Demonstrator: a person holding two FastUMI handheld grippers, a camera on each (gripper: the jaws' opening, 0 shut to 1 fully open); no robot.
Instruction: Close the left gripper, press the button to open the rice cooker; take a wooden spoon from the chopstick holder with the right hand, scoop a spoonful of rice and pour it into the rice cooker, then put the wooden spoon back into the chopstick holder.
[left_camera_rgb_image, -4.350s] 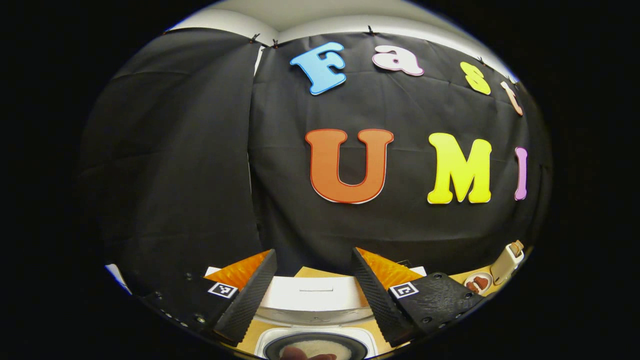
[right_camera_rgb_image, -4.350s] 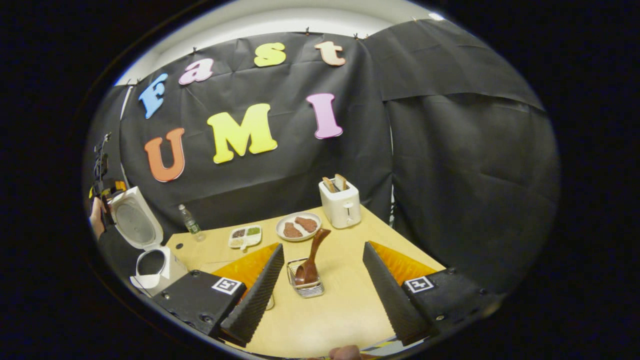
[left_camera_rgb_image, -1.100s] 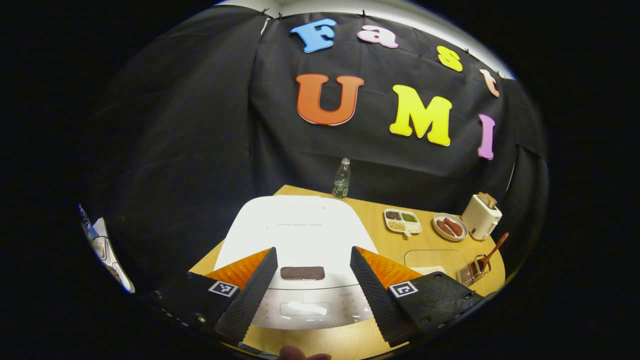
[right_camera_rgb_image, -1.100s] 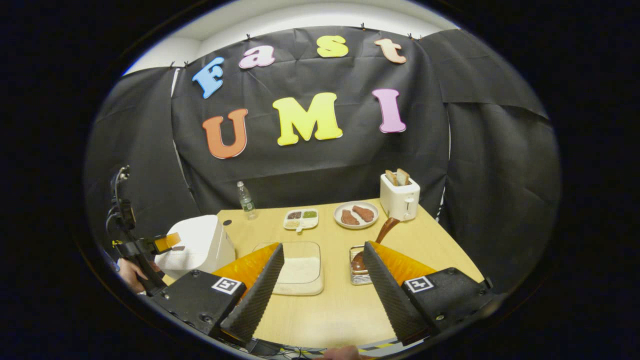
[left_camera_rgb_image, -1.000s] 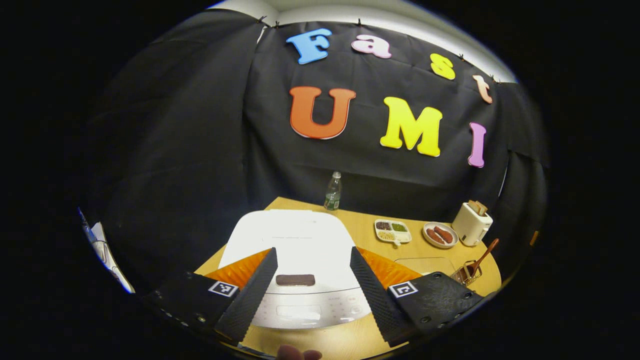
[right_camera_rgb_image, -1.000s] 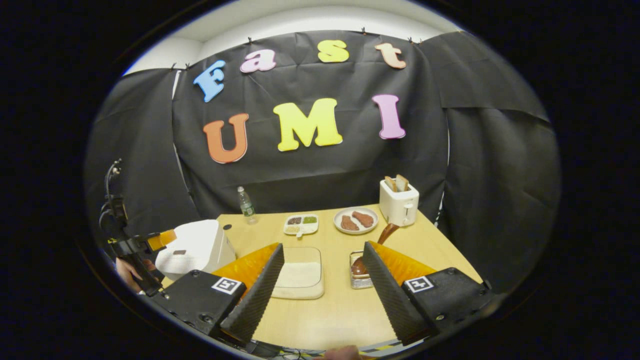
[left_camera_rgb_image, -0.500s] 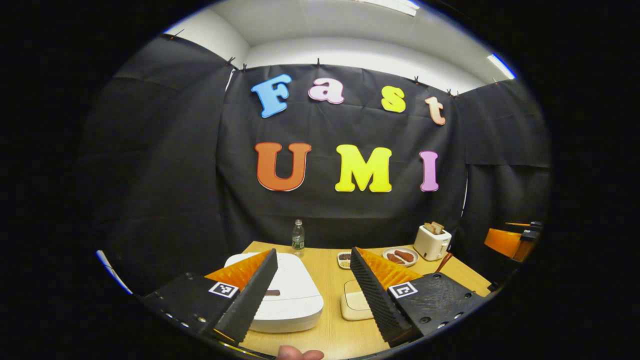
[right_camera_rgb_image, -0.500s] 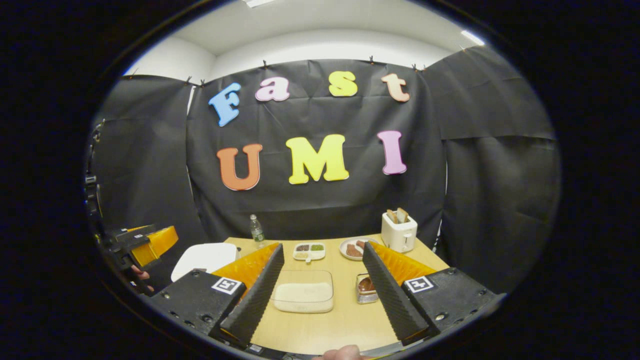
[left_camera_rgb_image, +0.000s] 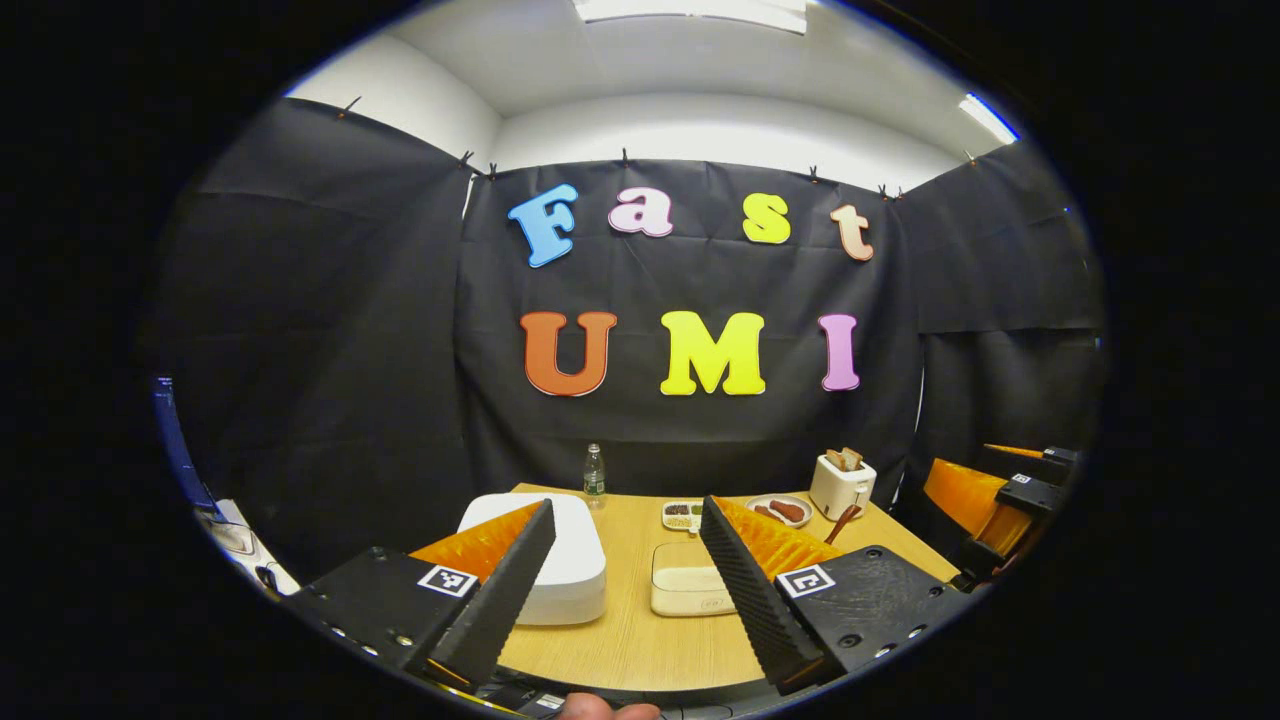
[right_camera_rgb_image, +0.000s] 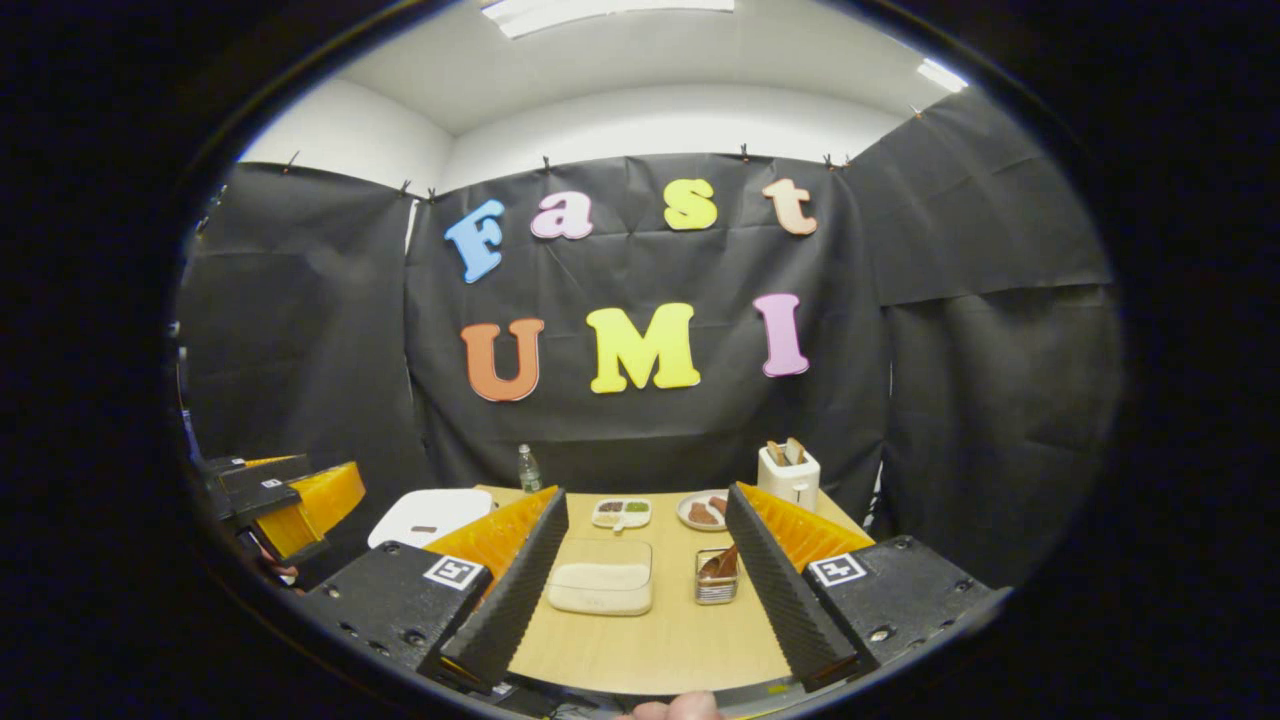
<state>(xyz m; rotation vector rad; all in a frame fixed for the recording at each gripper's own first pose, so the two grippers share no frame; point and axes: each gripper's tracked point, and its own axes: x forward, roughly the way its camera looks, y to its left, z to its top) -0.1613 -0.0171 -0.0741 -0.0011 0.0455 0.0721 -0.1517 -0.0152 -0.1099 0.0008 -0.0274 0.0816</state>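
Change: over the last 4 seconds I have drawn both grippers up and away from the counter (right_camera_rgb_image: 650, 640); both views now look across it from its near edge instead of close over the things.
Rice cooker: the rice cooker (left_camera_rgb_image: 560, 560) sits at the counter's left with its white lid down; about 4 seconds ago the lid stood open over the pot.
Left gripper: the left gripper (left_camera_rgb_image: 625, 580) hangs above the near edge with its 2 fingers spread wide, grasping nothing.
Right gripper: the right gripper (right_camera_rgb_image: 645, 575) is likewise released, fingers wide apart and empty.
Wooden spoon: the wooden spoon (right_camera_rgb_image: 722, 564) stands in the chopstick holder (right_camera_rgb_image: 715, 580), just right of the clear rice tray (right_camera_rgb_image: 600, 588).
Background: a toaster (right_camera_rgb_image: 788, 472), a plate (right_camera_rgb_image: 703, 512) and a bottle (right_camera_rgb_image: 528, 468) stand along the far side.
Meaning: I judge the job complete, with the spoon returned, the lid shut and both hands clear.
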